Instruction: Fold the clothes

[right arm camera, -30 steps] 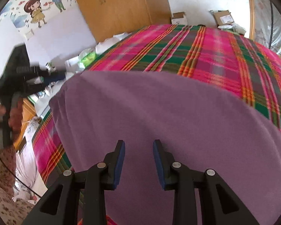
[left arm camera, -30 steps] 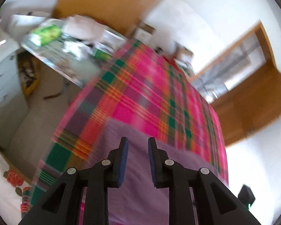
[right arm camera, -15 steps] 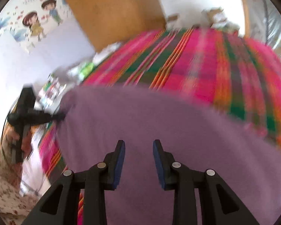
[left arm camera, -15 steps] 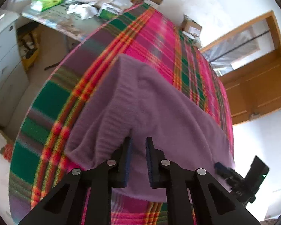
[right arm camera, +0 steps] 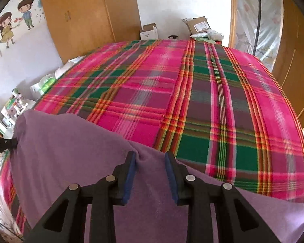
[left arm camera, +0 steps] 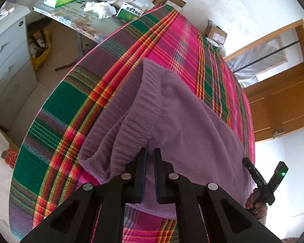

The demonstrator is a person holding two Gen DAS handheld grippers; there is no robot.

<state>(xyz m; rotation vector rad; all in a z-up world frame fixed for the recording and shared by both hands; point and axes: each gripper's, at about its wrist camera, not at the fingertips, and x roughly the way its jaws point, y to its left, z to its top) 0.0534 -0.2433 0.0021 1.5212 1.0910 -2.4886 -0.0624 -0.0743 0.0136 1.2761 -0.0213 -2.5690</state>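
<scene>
Here, in the left wrist view: soft purple knitted garment (left arm camera: 172, 117) spread on the pink-and-green plaid bedcover (left arm camera: 75, 105), long axis running from the ribbed hem at the left gripper (left arm camera: 150, 151) across towards the right hand (left arm camera: 255, 200); jaws nearly pressed together at that hem, fabric between them not certain. In the right wrist view: right gripper (right arm camera: 150, 158) spread wide, straddling a raised pucker of the far edge, cloth directly ahead and below, left claw pinned at the far left corner.
</scene>
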